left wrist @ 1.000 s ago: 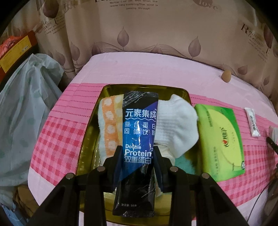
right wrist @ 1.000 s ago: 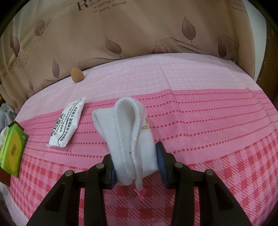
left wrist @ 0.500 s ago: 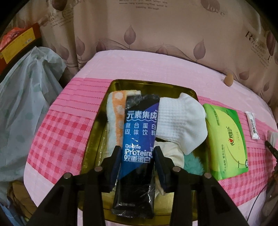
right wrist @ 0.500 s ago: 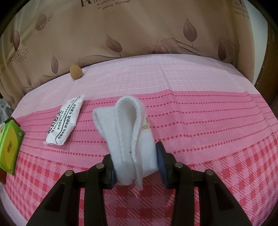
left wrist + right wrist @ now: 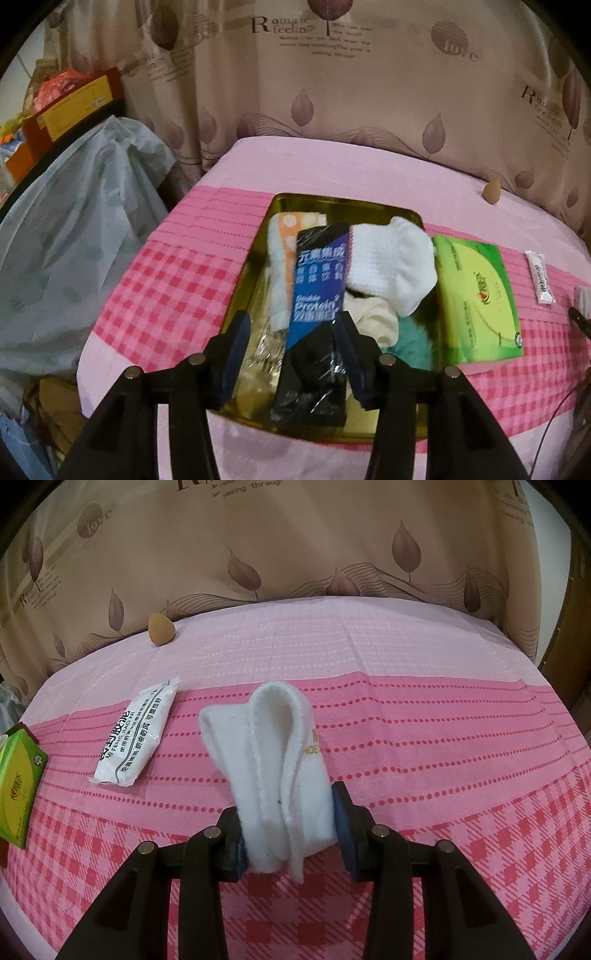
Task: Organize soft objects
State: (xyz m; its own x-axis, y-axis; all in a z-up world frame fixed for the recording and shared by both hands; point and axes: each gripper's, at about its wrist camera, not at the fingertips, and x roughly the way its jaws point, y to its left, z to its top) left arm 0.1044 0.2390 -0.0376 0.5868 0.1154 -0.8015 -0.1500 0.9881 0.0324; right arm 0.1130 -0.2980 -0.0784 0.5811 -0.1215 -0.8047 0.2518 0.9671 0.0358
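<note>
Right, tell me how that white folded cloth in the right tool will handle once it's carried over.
The white folded cloth probably flops: its free end loops and droops beyond the right tool. It looks light, since it barely sags under the squeeze. Its fuzzy pile should resist slipping, though loose layers may unfold on release.

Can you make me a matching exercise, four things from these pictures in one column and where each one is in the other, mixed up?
Things:
1. black and blue protein sachet
2. folded white cloth
3. green tissue pack
4. tan teardrop sponge

Places:
A. by the curtain
B. clamped in the right gripper
C. lying in the gold tray, between the open left gripper's fingers
D. on the tablecloth beside the tray

Pairs: 1-C, 2-B, 3-D, 4-A
</note>
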